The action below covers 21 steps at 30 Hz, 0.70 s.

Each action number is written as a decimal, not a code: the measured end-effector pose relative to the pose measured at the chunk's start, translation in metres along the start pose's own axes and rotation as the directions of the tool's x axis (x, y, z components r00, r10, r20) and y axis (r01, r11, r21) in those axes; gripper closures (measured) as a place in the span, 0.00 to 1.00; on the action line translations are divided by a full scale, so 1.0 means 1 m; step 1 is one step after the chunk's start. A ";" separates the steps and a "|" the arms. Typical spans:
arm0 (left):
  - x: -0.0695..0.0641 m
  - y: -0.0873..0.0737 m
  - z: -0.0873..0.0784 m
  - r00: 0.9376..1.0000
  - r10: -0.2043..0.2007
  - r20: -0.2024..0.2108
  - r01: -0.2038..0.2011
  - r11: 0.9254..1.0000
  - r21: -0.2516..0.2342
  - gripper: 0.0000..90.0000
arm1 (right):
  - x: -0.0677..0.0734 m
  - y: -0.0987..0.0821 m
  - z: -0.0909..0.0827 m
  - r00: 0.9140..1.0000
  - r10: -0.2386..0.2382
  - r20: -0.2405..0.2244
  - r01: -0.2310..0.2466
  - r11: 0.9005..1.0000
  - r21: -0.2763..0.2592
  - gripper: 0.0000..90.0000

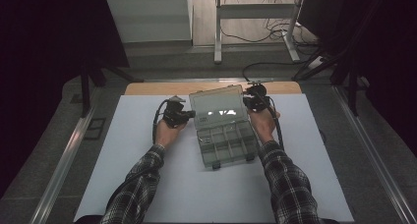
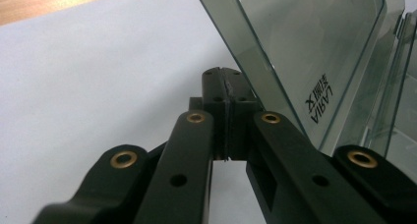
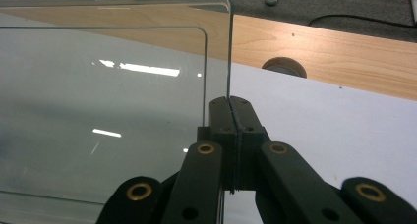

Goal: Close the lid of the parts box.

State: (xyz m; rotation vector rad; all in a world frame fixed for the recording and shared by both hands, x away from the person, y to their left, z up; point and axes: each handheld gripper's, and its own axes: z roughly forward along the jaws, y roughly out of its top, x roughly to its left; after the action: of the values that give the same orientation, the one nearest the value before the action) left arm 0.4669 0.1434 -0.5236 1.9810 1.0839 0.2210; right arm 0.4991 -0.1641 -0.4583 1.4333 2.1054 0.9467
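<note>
A clear smoky plastic compartment box (image 1: 228, 148) lies in the middle of the white mat, its lid (image 1: 219, 111) standing open and tilted back. My left gripper (image 1: 192, 114) is at the lid's left edge. In the left gripper view its jaws (image 2: 226, 76) are shut with nothing between them, and the lid (image 2: 305, 42) rises just to their right. My right gripper (image 1: 248, 102) is at the lid's right edge. In the right gripper view its jaws (image 3: 230, 103) are shut, and the edge of the lid (image 3: 108, 111) runs straight down into their seam.
The white mat (image 1: 147, 184) covers a wooden table (image 1: 147, 88) whose far strip shows bare, with a round grey grommet (image 3: 284, 67) in it. Beyond the table stand a metal desk frame (image 1: 255, 17) and loose cables (image 1: 275, 35) on the floor.
</note>
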 end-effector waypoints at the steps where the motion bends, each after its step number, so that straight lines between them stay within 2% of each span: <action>1: 0.000 0.000 0.000 1.000 0.000 0.001 0.000 1.000 -0.001 0.99 | 0.000 0.000 0.000 1.000 0.001 -0.001 -0.001 1.000 0.001 0.99; 21: 0.000 0.014 -0.010 1.000 -0.005 0.014 0.006 0.998 -0.056 0.99 | -0.003 -0.003 -0.010 0.999 0.001 -0.035 -0.002 1.000 -0.015 0.97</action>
State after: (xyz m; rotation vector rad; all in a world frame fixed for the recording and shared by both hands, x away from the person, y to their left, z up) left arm 0.4705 0.1462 -0.5066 1.9267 1.0634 0.2325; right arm 0.4913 -0.1704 -0.4543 1.4211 2.1179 0.9923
